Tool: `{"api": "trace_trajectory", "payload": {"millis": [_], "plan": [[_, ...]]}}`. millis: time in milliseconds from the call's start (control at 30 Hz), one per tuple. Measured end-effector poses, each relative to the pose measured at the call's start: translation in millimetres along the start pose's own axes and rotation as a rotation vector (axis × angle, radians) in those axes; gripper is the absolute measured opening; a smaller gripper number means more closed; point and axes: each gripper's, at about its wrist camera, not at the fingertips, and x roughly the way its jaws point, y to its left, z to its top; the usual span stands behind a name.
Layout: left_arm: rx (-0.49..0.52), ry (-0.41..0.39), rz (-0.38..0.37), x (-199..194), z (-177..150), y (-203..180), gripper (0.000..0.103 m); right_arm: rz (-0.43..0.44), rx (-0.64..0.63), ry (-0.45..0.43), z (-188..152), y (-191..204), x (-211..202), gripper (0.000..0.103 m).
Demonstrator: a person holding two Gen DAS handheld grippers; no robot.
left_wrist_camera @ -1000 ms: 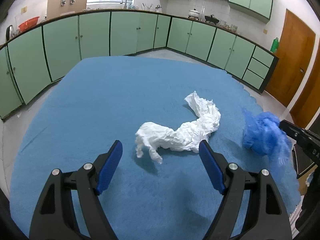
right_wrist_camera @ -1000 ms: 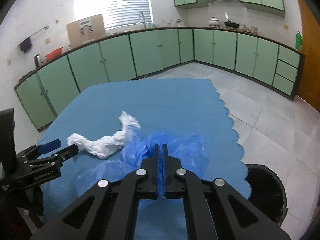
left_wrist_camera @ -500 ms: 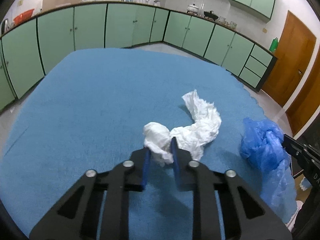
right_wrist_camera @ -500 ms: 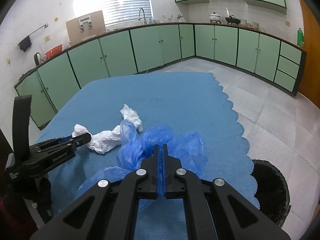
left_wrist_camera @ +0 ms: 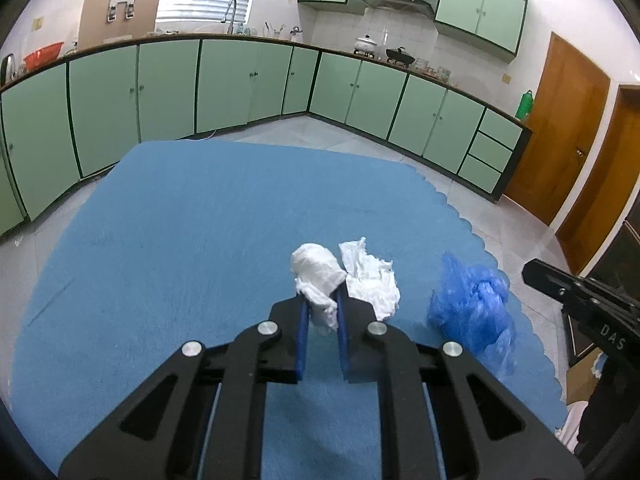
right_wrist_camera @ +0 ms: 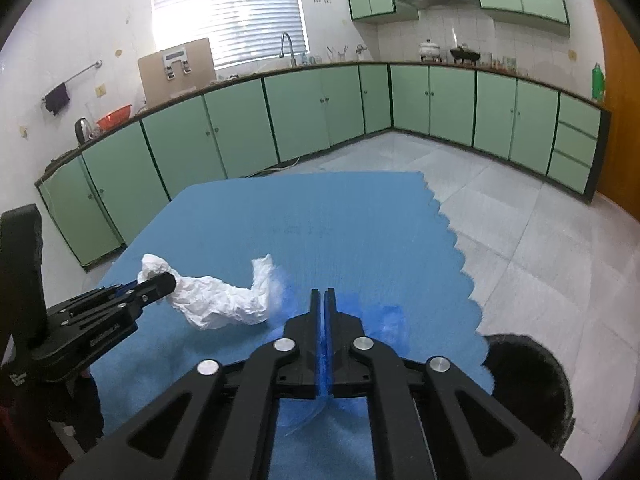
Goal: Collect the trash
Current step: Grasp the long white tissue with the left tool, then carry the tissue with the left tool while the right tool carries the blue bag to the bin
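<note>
Two pieces of trash, each already in a gripper. Left gripper (left_wrist_camera: 322, 310): jaws closing, blue pads pinching one end of the crumpled white paper towel (left_wrist_camera: 320, 276). Right gripper (right_wrist_camera: 323, 308): jaws pressed together on a fold of the thin blue plastic bag (right_wrist_camera: 386, 318).

Location: both items sit over the blue tablecloth (right_wrist_camera: 320, 216) near its scalloped right edge, toward the near right corner. The black bin (right_wrist_camera: 528, 384) stands on the floor just beyond that corner.

Risks, as judged from here:
- The towel is held only by its knotted end (the long tail trails free to the right, and whether it rests on the cloth I cannot tell). A fast swing toward the bin could let the tail snag or tear off.
- The tail lies near the blue bag; the two could tangle if both hands travel together.
- The bag film is slick and only a thin pleat is caught, so it may slide out of the pinch.
- Loose bag folds could drape over the bin rim instead of dropping inside.

Appearance: towel white, wrinkled, twisted into a rope with a rounded wad at the gripped end. Bag translucent blue, bunched, light, floppy.
</note>
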Motion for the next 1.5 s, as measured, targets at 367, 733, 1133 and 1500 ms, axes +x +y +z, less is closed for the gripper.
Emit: {"api": "trace_trajectory", "payload": {"millis": [367, 733, 1133, 1500], "plan": [[0.009, 0.037, 0.017, 6.9, -13.4, 6.8, 0.011, -0.046, 0.009, 0.083, -10.4, 7.9, 30.8, 0.058], [0.017, 0.013, 0.0, -2.4, -13.5, 1.0, 0.011, -0.034, -0.027, 0.069, -13.6, 9.3, 18.1, 0.016], [0.048, -0.058, -0.072, -25.5, 7.8, -25.5, 0.011, -0.041, -0.028, -0.045, 11.6, -0.6, -32.1, 0.015], [0.109, -0.115, -0.178, -37.8, 23.5, -82.1, 0.011, -0.112, 0.009, -0.115, 21.1, -37.5, -74.4, 0.015]]}}
